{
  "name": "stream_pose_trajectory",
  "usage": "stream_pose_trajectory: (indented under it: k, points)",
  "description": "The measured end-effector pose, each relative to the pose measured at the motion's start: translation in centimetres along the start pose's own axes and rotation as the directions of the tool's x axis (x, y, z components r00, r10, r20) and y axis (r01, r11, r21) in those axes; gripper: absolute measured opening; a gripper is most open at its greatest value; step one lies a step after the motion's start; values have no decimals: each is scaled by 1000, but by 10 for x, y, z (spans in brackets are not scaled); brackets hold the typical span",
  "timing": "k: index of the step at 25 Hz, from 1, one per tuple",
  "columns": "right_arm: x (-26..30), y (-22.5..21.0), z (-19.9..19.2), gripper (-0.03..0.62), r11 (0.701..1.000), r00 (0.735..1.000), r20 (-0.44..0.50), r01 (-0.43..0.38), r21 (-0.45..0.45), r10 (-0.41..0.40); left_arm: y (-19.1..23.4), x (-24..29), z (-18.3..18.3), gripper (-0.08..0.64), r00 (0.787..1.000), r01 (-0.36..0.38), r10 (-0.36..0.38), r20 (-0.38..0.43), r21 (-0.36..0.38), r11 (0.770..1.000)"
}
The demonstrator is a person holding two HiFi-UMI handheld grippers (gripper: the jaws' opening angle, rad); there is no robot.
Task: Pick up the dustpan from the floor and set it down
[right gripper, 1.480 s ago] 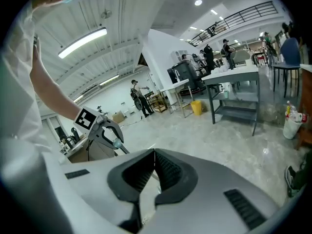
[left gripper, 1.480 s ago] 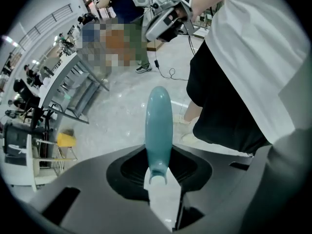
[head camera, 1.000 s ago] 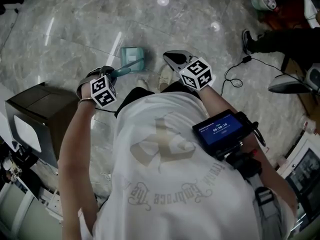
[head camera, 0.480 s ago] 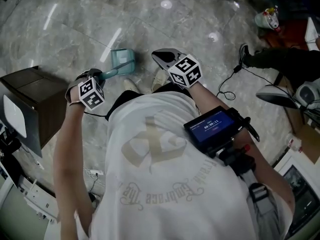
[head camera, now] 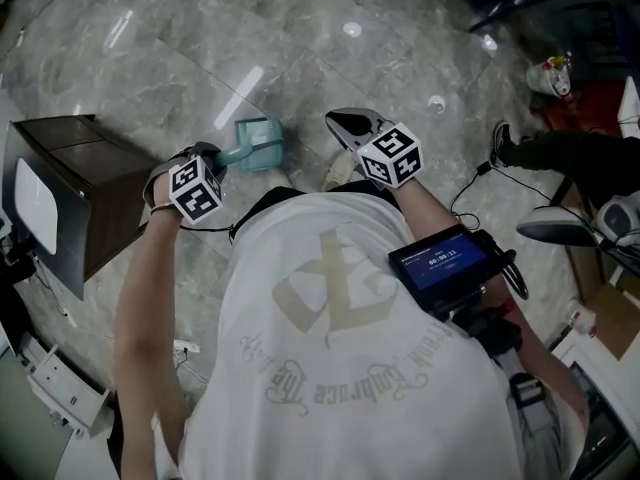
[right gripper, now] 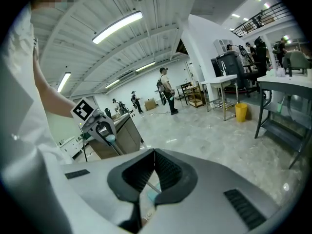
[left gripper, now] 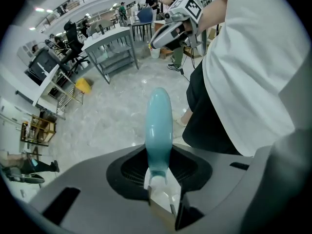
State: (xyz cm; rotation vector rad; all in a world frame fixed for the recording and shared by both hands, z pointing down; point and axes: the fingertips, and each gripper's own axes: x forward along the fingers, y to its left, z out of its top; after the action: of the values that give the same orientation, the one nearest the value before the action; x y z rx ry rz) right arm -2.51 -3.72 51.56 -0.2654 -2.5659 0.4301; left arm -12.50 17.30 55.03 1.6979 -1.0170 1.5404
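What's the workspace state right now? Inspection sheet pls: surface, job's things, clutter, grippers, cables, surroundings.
Surface: glossy marble-look floor with light reflections.
Job's things: teal dustpan in front of the person, gripped by its handle; cannot tell if it clears the floor.
Clutter: dark box at the person's left.
Grippers: left gripper shut on the handle; right gripper shut, nothing between its jaws, apart from the dustpan.
Cables: thin black cable lying on the floor at the person's right.
Surroundings: another person's shoe by the cable; table, yellow bin and people farther off.
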Motion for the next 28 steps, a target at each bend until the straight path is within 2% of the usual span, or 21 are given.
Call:
stream_pose_trajectory:
  k: [16, 24, 28]
  points:
    - [5, 8, 7, 15, 1000, 1000, -18, -12, -22, 12, 7, -11, -23, 124, 999, -35, 35, -16, -44, 998]
    - [2, 8, 8, 15, 1000, 1000, -17, 12, -12, -12, 13, -7, -28, 124, 1000, -24, 23, -14, -85, 996]
    - [0, -1, 10, 15, 1000, 1000, -13, 23, 3, -22, 19, -3, -19, 124, 1000, -7, 5, -14, -104, 995]
